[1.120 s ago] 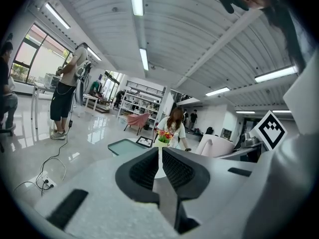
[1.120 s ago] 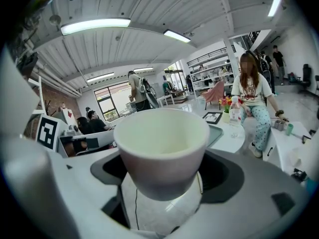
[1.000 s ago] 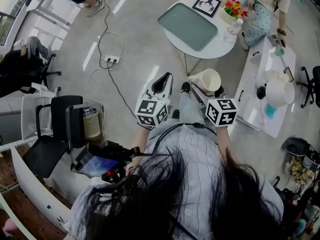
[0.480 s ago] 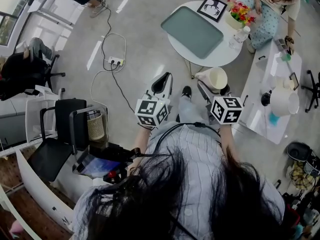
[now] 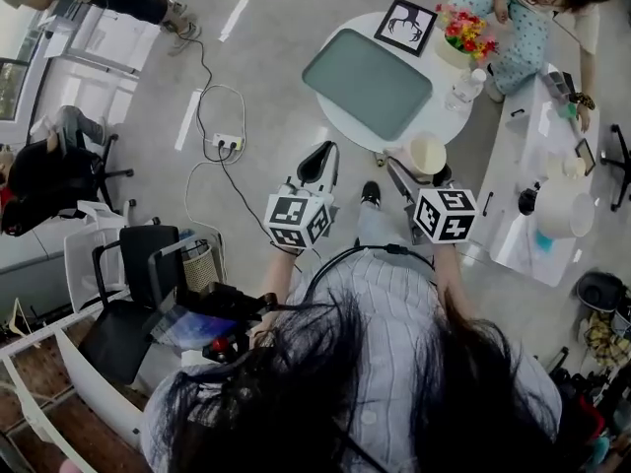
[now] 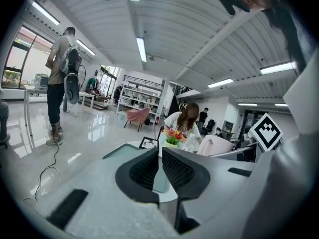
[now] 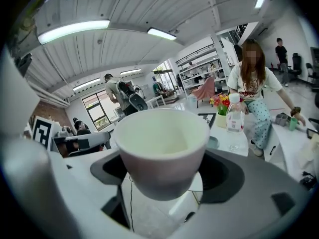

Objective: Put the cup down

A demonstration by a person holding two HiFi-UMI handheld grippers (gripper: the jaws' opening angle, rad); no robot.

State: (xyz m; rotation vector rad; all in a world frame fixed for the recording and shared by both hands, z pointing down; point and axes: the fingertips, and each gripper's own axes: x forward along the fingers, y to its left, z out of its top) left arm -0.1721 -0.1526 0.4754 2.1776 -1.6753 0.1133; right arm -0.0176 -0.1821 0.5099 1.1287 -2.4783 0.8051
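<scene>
Glossy grey office floor lies beneath you, and on your left side the left gripper [image 5: 317, 162] [image 6: 159, 156] is held in the air with its jaws pressed together and nothing between them. Ahead stands a round white table [image 5: 435, 98] carrying a flat grey-green rectangular tray [image 5: 367, 70]. Your right gripper [image 5: 420, 171] [image 7: 162, 169] is clamped on the plain white round cup [image 5: 428, 153] [image 7: 162, 146], upright and off any surface, at the table's near edge.

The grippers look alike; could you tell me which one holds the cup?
The right gripper: it is shut on the white cup; the left gripper is shut and empty.
</scene>
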